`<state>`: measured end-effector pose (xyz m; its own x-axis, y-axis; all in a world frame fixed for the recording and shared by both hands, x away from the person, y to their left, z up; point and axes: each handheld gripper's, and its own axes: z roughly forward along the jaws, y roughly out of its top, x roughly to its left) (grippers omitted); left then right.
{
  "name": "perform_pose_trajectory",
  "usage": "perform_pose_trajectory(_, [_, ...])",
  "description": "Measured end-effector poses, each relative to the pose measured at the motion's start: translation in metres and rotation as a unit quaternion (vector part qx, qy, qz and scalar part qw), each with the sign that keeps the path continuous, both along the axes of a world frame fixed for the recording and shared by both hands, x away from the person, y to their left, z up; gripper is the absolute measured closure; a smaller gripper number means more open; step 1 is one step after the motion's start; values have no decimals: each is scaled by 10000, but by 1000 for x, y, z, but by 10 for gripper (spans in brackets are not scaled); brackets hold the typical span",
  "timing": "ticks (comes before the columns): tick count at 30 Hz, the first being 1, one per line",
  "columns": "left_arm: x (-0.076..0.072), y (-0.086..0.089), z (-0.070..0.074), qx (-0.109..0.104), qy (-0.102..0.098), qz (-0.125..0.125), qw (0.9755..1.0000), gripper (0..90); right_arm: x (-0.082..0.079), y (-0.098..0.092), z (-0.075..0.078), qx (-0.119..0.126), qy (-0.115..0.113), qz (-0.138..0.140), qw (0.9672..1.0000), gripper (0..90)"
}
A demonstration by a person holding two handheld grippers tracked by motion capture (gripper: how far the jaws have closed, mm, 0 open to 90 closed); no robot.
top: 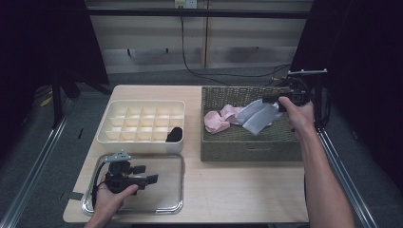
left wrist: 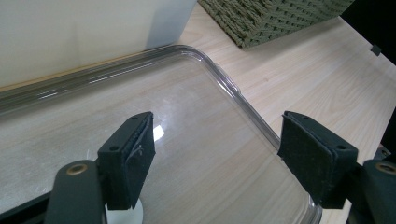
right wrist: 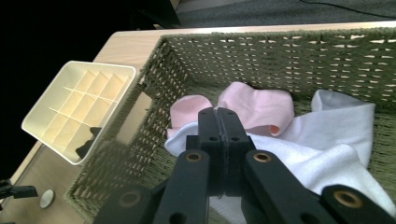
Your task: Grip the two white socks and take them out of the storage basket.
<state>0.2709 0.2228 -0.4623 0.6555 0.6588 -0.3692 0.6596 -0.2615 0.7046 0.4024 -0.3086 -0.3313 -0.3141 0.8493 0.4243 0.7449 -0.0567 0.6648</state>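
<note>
A left hand-held gripper (top: 145, 174) hovers over a clear plastic tray (top: 171, 207) at the near edge of a pale wood-grain surface (top: 237, 190), its padded black jaws standing wide apart with nothing between them; in the left gripper view the same gripper (left wrist: 217, 156) frames the tray's (left wrist: 233, 88) glossy floor and rounded, raised rim. No brand, label or writing can be read anywhere.

Just beyond the tray sits a cream plastic organiser (top: 142, 123), a shallow rectangle with rounded corners divided into a grid of small square cells. One dark rolled item (top: 174, 135) fills a cell at its near right corner; the other cells in view hold nothing.

To the right stands an olive-green woven basket (top: 249, 151), rectangular and coarse in texture. Inside lie a pink sock (top: 216, 119) and a white sock (top: 256, 118), both soft knit fabric and loosely crumpled, the pink one touching the white one's left side.

The right hand-held gripper (top: 271, 99) reaches into the basket from its far right side. In the right gripper view its jaws are pressed together (right wrist: 219, 135), clamped on the white sock (right wrist: 327, 154), with the pink sock (right wrist: 257, 109) just behind.
</note>
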Motion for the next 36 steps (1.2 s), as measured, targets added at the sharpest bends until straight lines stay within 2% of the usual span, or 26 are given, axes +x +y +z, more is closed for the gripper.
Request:
perform_pose_trajectory(13, [0,-2,-1,79,-1,-38,10000,273,-6,-1,10,37,-76,-24,10000,895])
perform_pose_trajectory(20, [1,-2,-1,84,2,-19,10000,273,-12,-2,22,107,-225,-12,9997,894])
perform_pose_trajectory(36, [1,-3,-2,119,21,23,9999,277,-24,8,37,152,-347,126,9992,895])
